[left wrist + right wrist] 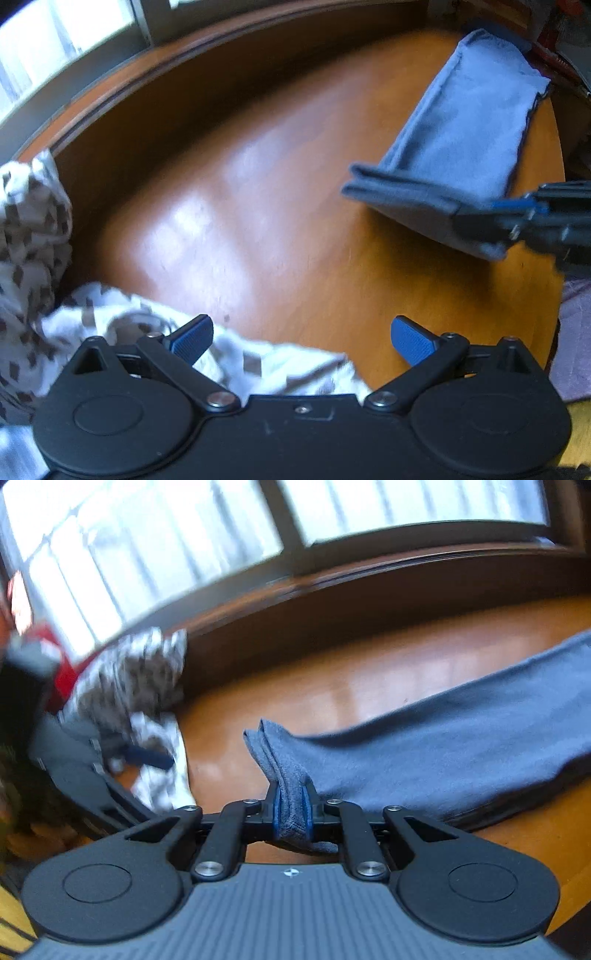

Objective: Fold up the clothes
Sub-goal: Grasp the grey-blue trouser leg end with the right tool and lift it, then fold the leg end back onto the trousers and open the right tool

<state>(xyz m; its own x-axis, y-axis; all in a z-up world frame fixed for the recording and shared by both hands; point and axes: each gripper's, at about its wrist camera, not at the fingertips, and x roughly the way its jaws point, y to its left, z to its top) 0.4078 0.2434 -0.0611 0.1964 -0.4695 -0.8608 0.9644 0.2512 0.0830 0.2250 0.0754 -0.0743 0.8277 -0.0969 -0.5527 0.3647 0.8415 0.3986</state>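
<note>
Left wrist view
- Surface: glossy orange-brown wooden table [280, 206], curved edge, pale window glare across the middle.
- Room: dark wooden rail behind the table; bright window [55, 40] at upper left.
- Left gripper [301, 341]: spread wide, blue pads well apart, nothing between them; low over the near table edge.
- Patterned garment [33, 229]: white with brown flecks, bunched at the left edge, spilling under the left finger.
- Blue garment [469, 125]: folded into a long strip, lying on the table's right side, near end lifted off the wood.
- Right gripper [517, 218]: entering from the right, clamped on the strip's near corner.
- Containers: none visible.

Right wrist view
- Surface: same table [332, 686], shiny, blurred by motion.
- Room: broad window [147, 546] with pale vertical bars; dark sill below; red blur at far left, unidentifiable.
- Right gripper [291, 814]: closed tight on a bunched fold of the blue garment [461, 746], cloth squeezed between the blue pads, remainder stretching away right across the table.
- Patterned garment [147, 686]: heaped at left near the rail.
- Left gripper [147, 757]: blurred, beside that heap.
</note>
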